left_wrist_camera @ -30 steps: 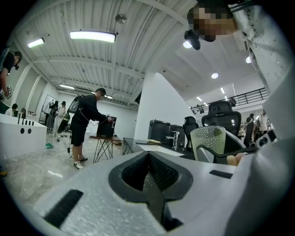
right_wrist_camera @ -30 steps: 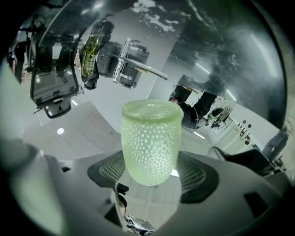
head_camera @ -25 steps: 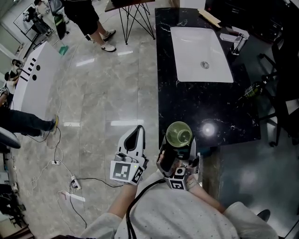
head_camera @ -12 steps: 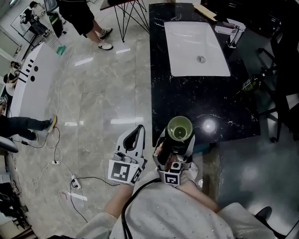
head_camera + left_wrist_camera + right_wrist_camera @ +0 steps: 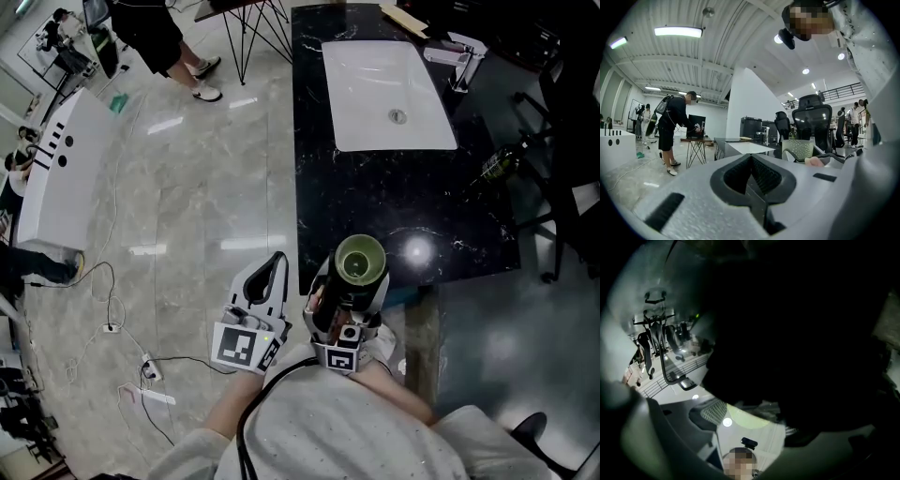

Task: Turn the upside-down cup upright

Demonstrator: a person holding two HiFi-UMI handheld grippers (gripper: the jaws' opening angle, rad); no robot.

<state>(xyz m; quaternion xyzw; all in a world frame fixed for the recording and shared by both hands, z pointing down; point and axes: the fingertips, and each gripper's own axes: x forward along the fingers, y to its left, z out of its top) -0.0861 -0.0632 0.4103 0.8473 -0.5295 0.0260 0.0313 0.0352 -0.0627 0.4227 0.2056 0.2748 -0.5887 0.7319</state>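
Observation:
A green cup (image 5: 360, 261) faces mouth up toward the head camera, over the near edge of the black counter (image 5: 375, 202). My right gripper (image 5: 356, 281) is shut on its sides from below. I cannot tell whether the cup rests on the counter. In the right gripper view the dark cup (image 5: 797, 333) fills most of the picture. My left gripper (image 5: 272, 272) hangs over the floor just left of the counter, shut and empty. Past that gripper, the left gripper view shows the speckled cup (image 5: 797, 149).
A white sink (image 5: 386, 94) with a faucet (image 5: 450, 66) lies at the counter's far end. A dark bottle (image 5: 494, 167) stands by its right edge. Cables (image 5: 117, 323) trail over the floor at left, near a white desk (image 5: 56, 169). A person (image 5: 159, 33) stands far off.
The cup and right gripper have shifted a little further in over the counter's near edge. The left gripper has drifted slightly with them. Both grips look unchanged.

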